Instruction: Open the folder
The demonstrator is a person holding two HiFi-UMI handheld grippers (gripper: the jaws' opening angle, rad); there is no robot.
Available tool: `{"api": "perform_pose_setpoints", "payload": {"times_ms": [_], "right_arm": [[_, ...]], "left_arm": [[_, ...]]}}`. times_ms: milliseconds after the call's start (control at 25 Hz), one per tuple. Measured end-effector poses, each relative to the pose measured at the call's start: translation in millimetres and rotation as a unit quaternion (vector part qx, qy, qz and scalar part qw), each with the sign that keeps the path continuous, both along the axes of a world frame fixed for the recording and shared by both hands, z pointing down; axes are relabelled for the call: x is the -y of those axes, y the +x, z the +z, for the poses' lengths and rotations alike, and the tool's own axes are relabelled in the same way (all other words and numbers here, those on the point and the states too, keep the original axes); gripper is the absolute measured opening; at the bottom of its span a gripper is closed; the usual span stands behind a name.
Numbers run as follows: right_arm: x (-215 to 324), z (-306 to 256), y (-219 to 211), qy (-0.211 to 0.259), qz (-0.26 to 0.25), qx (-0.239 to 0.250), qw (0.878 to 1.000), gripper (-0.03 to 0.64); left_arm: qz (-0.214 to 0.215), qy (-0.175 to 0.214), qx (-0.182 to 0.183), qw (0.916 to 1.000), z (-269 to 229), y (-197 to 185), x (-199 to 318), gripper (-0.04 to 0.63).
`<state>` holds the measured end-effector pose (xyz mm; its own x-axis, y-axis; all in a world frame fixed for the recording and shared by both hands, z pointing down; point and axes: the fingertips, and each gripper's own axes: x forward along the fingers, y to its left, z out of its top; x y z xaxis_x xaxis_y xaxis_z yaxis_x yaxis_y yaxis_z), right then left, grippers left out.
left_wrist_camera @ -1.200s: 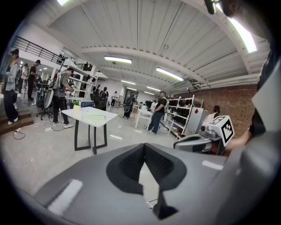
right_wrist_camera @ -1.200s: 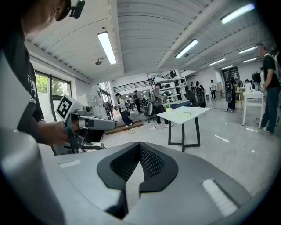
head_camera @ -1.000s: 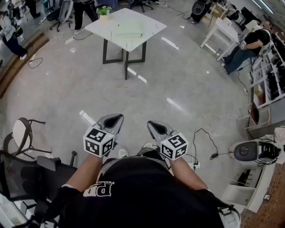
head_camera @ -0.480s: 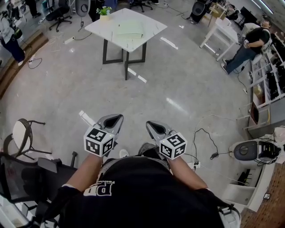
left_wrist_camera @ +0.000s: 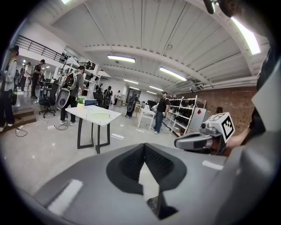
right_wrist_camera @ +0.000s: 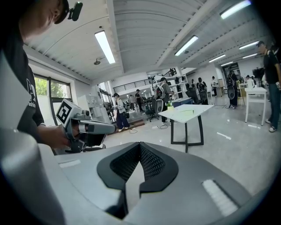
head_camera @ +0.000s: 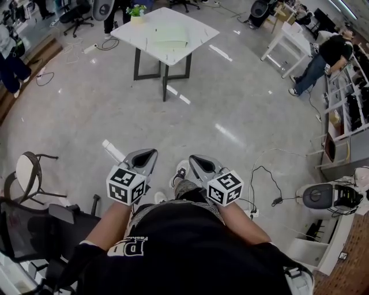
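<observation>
A pale green folder (head_camera: 169, 36) lies flat and closed on a white table (head_camera: 193, 43) with black legs, far ahead across the floor. In the head view my left gripper (head_camera: 150, 153) and right gripper (head_camera: 195, 159) are held side by side close to the body, well short of the table. Both are shut with nothing between the jaws. The left gripper view shows the folder (left_wrist_camera: 101, 114) on the table (left_wrist_camera: 84, 110), with the right gripper (left_wrist_camera: 193, 141) beside it. In the right gripper view the folder (right_wrist_camera: 187, 112) sits far off and the left gripper (right_wrist_camera: 100, 128) is at the left.
A small potted plant (head_camera: 136, 12) stands on the table's far corner. Chairs (head_camera: 27, 173) stand at the near left. A white desk (head_camera: 288, 36) and shelves (head_camera: 346, 109) line the right side. A cable (head_camera: 266, 177) trails on the floor. People stand around the room's edges.
The table has drifted slightly in view as the person walks. A foot has stepped forward between the grippers. Both grippers hold the same pose. People in the background have shifted.
</observation>
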<state>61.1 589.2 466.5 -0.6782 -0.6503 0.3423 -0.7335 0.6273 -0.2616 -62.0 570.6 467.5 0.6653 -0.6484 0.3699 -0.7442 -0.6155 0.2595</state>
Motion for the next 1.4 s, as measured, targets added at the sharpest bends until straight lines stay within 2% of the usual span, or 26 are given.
{"api": "perform_pose_setpoints", "payload": {"times_ms": [360,680,1040,1240,1400], "right_arm": [[45.3,5.0,-3.3,-0.003,-0.004,0.013,1.0,-0.002],[123.5,3.7,0.1,0.0,-0.012,0.026,1.0,-0.002],[230.9,-21.5,18.5,0.021,-0.021,0.04,0.999,-0.002],[265.7,-17.0,25.0,0.017,-0.044,0.04,0.998,-0.002],[286.3,-9.2,24.9,0.008,-0.066,0.044,0.997,-0.002]], "left_arm": [[-0.011,-0.011,0.001,0.9999,7.5,0.0,34.1,0.057],[-0.026,-0.007,0.012,0.9996,2.8,-0.1,102.3,0.057],[-0.029,0.013,0.028,0.9991,-21.0,24.6,203.1,0.057],[-0.033,-0.003,0.033,0.9989,-8.0,42.2,232.1,0.057],[-0.041,0.002,0.033,0.9986,-5.7,51.6,258.3,0.057]]}}
